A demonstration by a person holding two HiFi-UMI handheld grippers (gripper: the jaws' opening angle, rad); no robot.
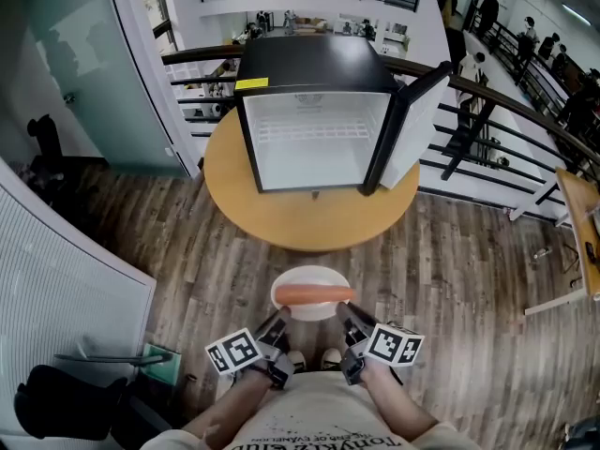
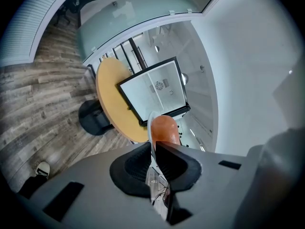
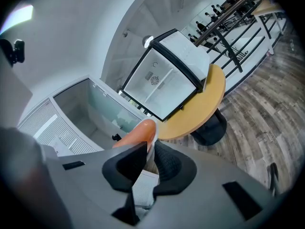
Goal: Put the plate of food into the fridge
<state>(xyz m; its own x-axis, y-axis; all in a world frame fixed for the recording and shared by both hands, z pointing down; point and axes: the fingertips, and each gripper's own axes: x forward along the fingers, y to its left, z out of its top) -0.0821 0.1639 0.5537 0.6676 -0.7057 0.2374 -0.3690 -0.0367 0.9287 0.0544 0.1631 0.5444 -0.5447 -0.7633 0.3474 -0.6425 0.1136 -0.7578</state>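
A white plate [image 1: 310, 280] carrying an orange sausage [image 1: 314, 295] hangs in the air in front of the person, short of the round wooden table [image 1: 309, 218]. My left gripper [image 1: 279, 318] is shut on the plate's left rim, and my right gripper [image 1: 349, 326] is shut on its right rim. In the left gripper view the plate edge [image 2: 151, 128] and sausage [image 2: 165, 128] stick out from between the closed jaws; the right gripper view shows the sausage [image 3: 138, 133] the same way. A black mini fridge [image 1: 314, 111] stands on the table, its door [image 1: 412, 125] swung open to the right, its white inside bare.
A black railing [image 1: 506, 111] runs behind and to the right of the table, with people beyond it. A white slatted wall [image 1: 56, 279] and a black chair [image 1: 70, 411] are at the left. Another wooden table edge [image 1: 581, 223] shows at far right.
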